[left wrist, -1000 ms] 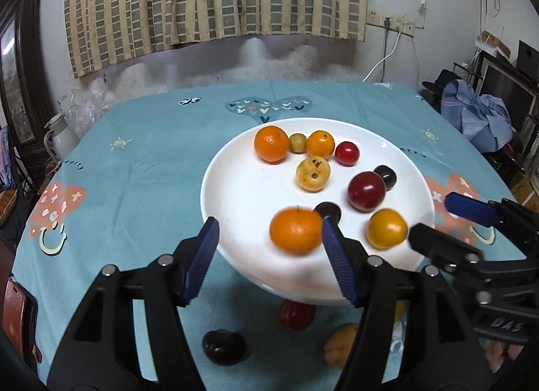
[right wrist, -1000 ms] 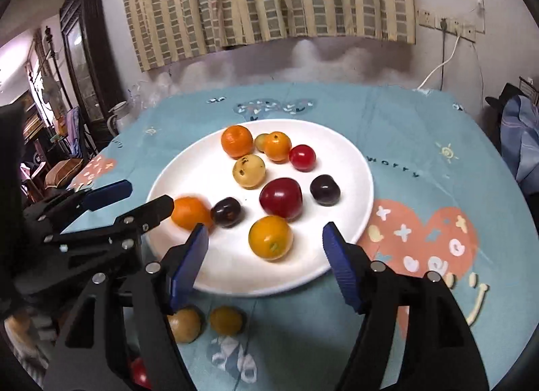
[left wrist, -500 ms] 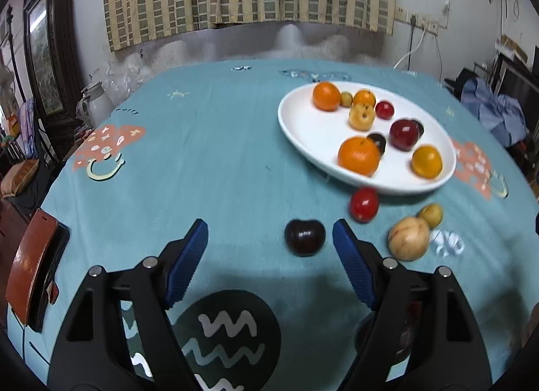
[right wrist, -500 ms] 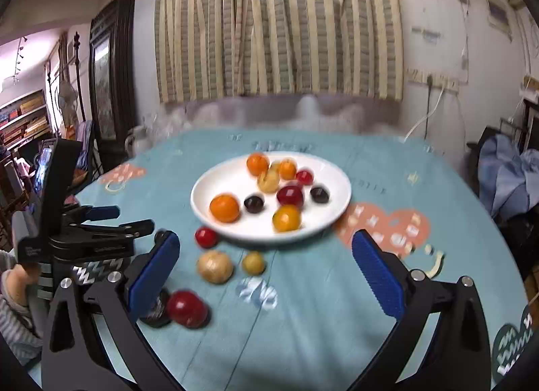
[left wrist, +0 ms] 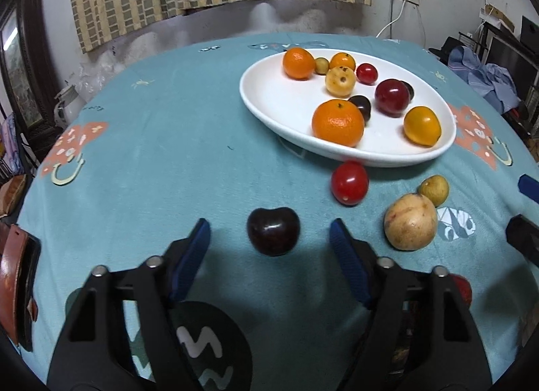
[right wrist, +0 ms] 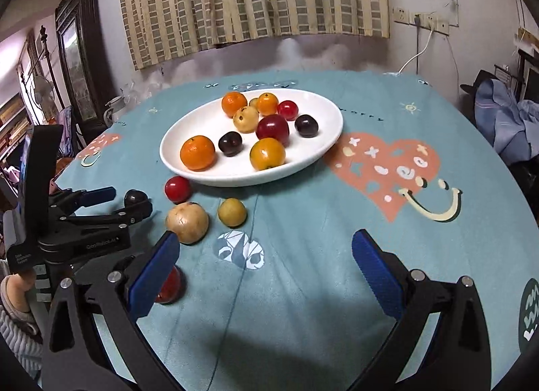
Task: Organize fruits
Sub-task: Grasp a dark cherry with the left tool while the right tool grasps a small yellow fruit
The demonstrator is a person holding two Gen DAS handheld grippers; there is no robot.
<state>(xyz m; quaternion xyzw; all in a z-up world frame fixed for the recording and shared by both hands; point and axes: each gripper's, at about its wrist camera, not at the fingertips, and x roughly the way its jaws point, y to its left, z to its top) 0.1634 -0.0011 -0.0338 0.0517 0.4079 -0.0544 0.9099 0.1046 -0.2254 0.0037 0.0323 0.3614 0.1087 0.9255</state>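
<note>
Left gripper (left wrist: 269,246), jaws wide and empty, faces the dark cherry (left wrist: 273,231) lying just ahead between its fingertips, nearer than the idle, wide-open right gripper (right wrist: 266,261).

Plate (left wrist: 269,101) of fruit far right on table (left wrist: 168,155), cherry (left wrist: 273,231) nearest, tomato (left wrist: 349,182) between them

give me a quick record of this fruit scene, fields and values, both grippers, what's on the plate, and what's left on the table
left gripper: open, dark cherry between its fingers, not gripped
right gripper: open, empty, above the tablecloth
white plate: nine fruits, including two oranges and two dark cherries
loose on cloth: red tomato, tan round fruit, small yellow fruit, red fruit partly hidden
likely next: shut on the cherry
</note>
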